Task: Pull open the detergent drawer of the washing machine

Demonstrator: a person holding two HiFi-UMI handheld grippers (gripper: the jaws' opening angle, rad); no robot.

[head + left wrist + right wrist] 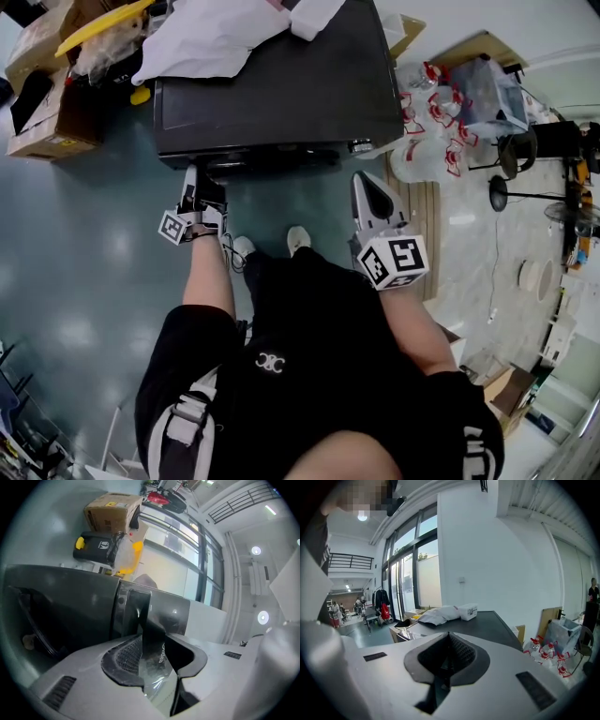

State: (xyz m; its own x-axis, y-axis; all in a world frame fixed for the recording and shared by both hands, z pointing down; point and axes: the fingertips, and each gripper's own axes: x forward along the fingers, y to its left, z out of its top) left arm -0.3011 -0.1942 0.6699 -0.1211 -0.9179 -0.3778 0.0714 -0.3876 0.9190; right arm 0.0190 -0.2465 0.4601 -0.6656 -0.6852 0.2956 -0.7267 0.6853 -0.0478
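Plainly, the left gripper (154, 641) has its jaws drawn in to a narrow gap and clamped on the glossy dark front of the detergent drawer (136, 609), one pad on each side of the panel. The grip sits at the upper left corner of the washing machine (281, 94), where the drawer lies. The gripper tilts a little upward, likely so the pads catch the panel's edge and can draw it straight out toward the person. How far the drawer stands out from the machine's face I cannot tell, and none of its inside shows, so its compartments and any contents are unknown.

The right gripper (449, 644) is held back beside the person's body, well apart from the machine, its jaws together on nothing; it seems to have no part in the pull.

On the machine's top lie a white cloth (211, 37) and a small white box (468, 611), clear of the drawer. On the floor to the left stands an open cardboard box (42, 131), its contents too small to name. To the right stands a cluster of clear bottles (431, 117) with red tops.
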